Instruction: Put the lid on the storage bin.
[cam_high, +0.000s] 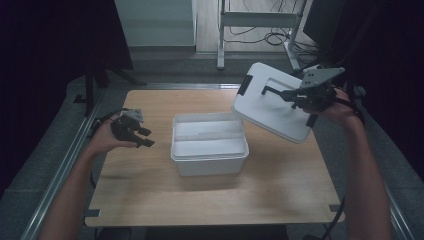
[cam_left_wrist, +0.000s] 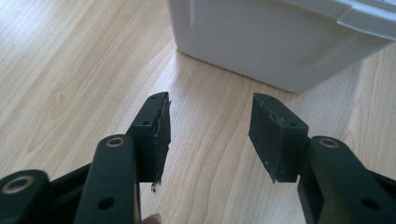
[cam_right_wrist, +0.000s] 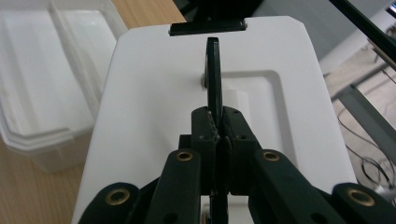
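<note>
A white plastic box (cam_high: 210, 150) stands open in the middle of the wooden table, and its side wall (cam_left_wrist: 280, 42) rises just beyond my left gripper. The white lid (cam_high: 272, 102) hangs tilted in the air to the right of the box, carried by its black handle (cam_right_wrist: 214, 74). My right gripper (cam_high: 295, 95) is shut on that handle, the jaws pinching it from both sides (cam_right_wrist: 217, 123). A black latch (cam_right_wrist: 207, 27) sits at the lid's far edge. My left gripper (cam_high: 142, 136) rests low at the table's left, open with nothing between its jaws (cam_left_wrist: 210, 135).
The wooden table (cam_high: 150, 195) has bare room in front of and left of the box. Dark curtains hang at both sides. Behind the table stand a metal frame (cam_high: 260, 25) and loose cables (cam_high: 280, 37) on the floor.
</note>
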